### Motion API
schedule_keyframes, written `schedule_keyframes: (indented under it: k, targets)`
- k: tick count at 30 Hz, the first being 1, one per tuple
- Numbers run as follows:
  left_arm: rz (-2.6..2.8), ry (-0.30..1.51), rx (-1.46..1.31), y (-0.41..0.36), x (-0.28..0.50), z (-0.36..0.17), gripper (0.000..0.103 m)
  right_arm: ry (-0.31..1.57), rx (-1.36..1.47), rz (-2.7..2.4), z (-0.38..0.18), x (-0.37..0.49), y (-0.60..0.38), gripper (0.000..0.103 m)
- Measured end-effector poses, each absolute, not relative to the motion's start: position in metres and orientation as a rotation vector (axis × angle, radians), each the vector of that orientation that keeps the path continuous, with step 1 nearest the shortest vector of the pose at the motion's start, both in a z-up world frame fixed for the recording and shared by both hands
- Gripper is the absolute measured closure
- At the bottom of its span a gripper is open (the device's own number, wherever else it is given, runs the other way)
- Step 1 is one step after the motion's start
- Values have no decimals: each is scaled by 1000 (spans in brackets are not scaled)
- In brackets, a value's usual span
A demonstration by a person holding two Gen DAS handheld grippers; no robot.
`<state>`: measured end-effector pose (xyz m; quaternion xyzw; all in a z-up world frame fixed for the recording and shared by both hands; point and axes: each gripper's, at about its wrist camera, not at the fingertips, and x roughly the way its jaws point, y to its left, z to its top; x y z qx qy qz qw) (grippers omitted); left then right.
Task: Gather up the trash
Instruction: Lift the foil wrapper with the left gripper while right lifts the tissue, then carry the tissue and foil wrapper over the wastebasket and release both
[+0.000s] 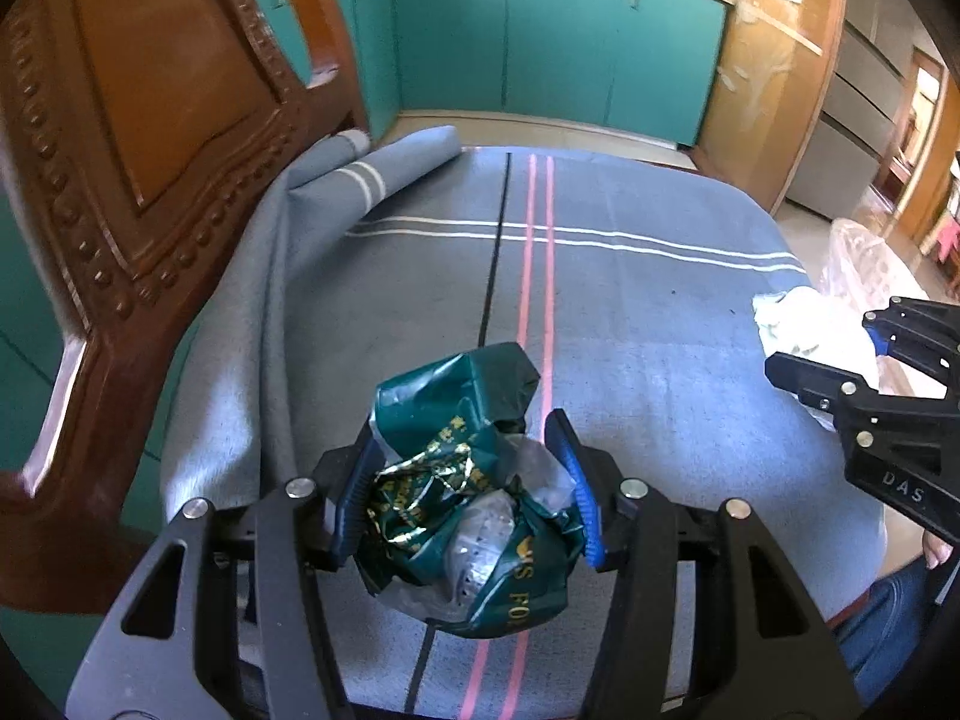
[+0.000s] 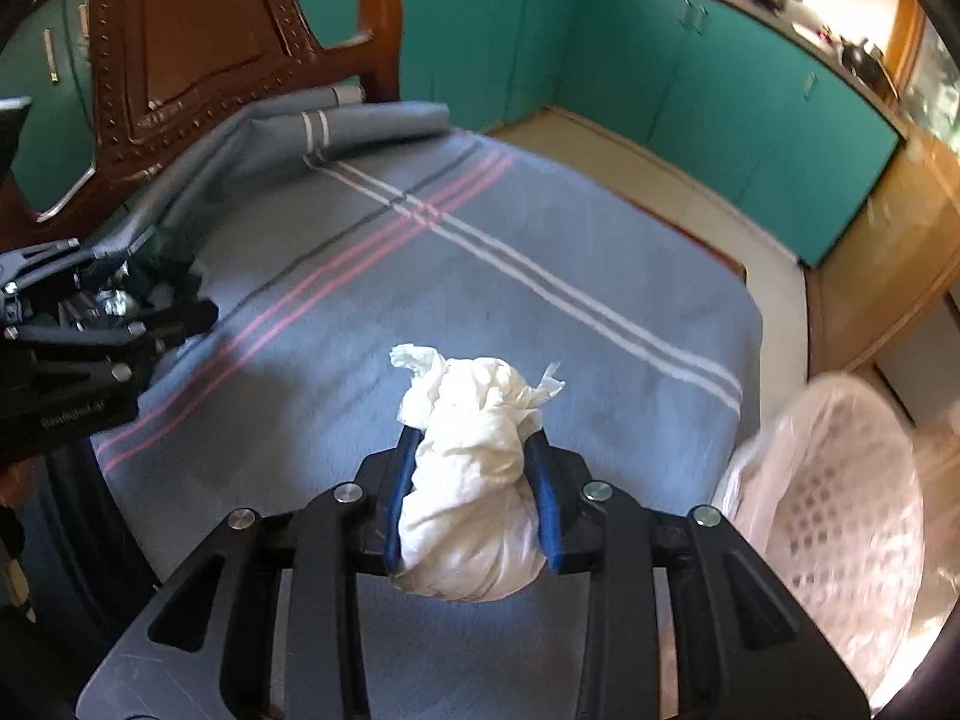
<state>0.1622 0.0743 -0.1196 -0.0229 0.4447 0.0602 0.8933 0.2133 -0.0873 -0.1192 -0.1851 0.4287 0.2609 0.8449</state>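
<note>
My left gripper (image 1: 465, 468) is shut on a crumpled dark green wrapper (image 1: 462, 480) with gold print, held just above the blue striped cloth (image 1: 630, 312) on the table. My right gripper (image 2: 474, 456) is shut on a wad of white tissue (image 2: 474, 480), also held over the cloth. In the left wrist view the right gripper (image 1: 780, 360) shows at the right edge with the tissue (image 1: 804, 324) in front of it. In the right wrist view the left gripper (image 2: 198, 306) shows at the far left with the green wrapper (image 2: 162, 276).
A white basket lined with a clear plastic bag (image 2: 840, 504) stands on the floor off the table's right edge; it also shows in the left wrist view (image 1: 864, 264). A carved wooden chair back (image 1: 150, 138) stands at the left. Teal cabinets (image 1: 552, 42) line the far wall.
</note>
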Motion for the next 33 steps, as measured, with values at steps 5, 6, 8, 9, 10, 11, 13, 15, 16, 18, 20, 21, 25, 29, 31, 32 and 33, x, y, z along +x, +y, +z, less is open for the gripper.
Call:
schedule_keyframes:
  k: [5,6,8,9,10,11,13,15,16,18,20,21,25,29,31,32,33]
  targets:
    - [179,888,-69,65,158,-113,48,894,-345,618,-124,200,-98,69]
    - [186,880,-73,61,157,-111,48,897,-349,620,-124,198,-100,69]
    - [192,869,-77,54,155,-107,48,872,-337,629,-115,191,-107,69]
    - [193,864,-75,50,155,-105,48,863,-318,636,-110,189,-111,69]
    - [194,858,-68,44,155,-103,48,854,-296,642,-105,188,-116,69]
    - [192,853,-58,38,155,-101,48,848,-280,643,-101,186,-120,69]
    - [183,845,-36,25,155,-97,48,851,-263,631,-100,184,-127,69]
    - [167,835,-18,13,155,-92,48,866,-256,625,-104,182,-132,69]
    - [160,831,-16,9,155,-91,48,866,-258,618,-105,182,-134,69]
    - [140,819,-9,-1,156,-85,48,852,-239,591,-99,183,-147,69]
    - [108,804,4,-11,158,-77,48,821,-192,549,-85,188,-169,69]
    - [99,797,8,-15,159,-74,48,806,-176,524,-79,191,-180,69]
    - [19,756,24,-41,164,-54,48,753,-39,391,-53,205,-246,69]
    - [-69,734,39,-76,175,-42,48,705,30,184,-41,205,-309,69]
    - [-121,721,45,-97,180,-36,48,707,63,124,-42,204,-330,69]
    - [-139,715,52,-106,182,-34,48,713,75,102,-44,204,-339,69]
    - [-155,712,60,-114,184,-33,48,718,79,87,-46,205,-343,69]
